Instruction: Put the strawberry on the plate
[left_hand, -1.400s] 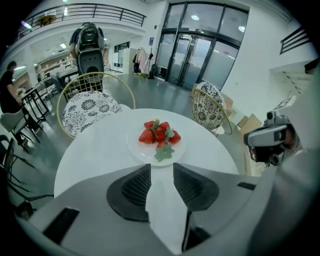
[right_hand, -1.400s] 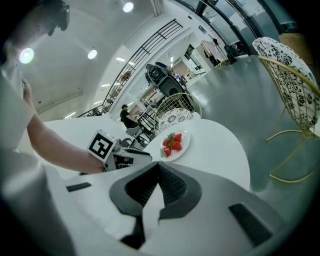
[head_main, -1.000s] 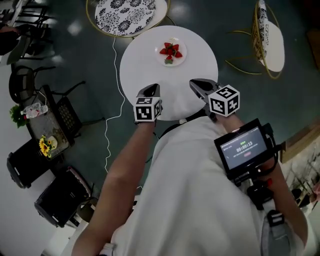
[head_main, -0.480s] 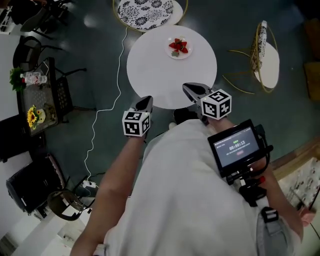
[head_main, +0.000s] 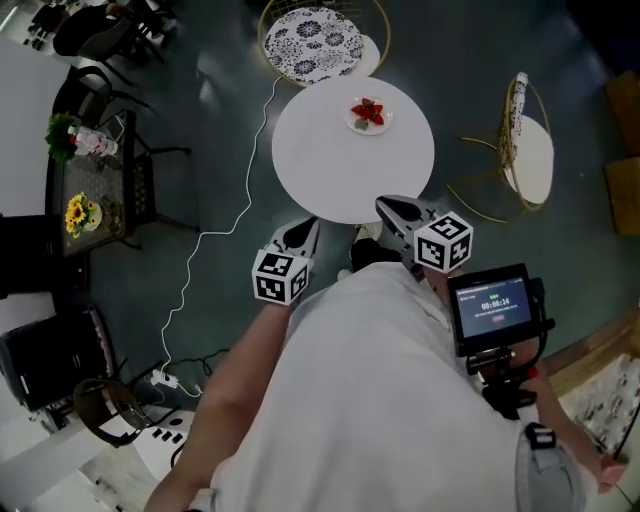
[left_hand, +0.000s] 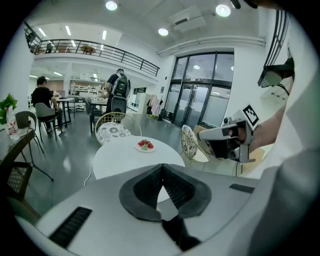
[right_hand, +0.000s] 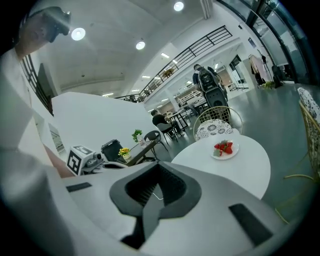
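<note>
Strawberries (head_main: 368, 110) lie on the small white plate (head_main: 353, 123) at the far side of the round white table (head_main: 330, 170), upper centre of the head view. The left gripper (head_main: 302, 233) and right gripper (head_main: 388, 207) hover by its lower edge, jaws together and empty.

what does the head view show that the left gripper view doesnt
Only the head view: the sunflowers at the far left. Only the left gripper view: the glass doors, the balcony railing and the ceiling lights. Both: the round white table, the plate with strawberries, the patterned chair and the right tongs.
</note>
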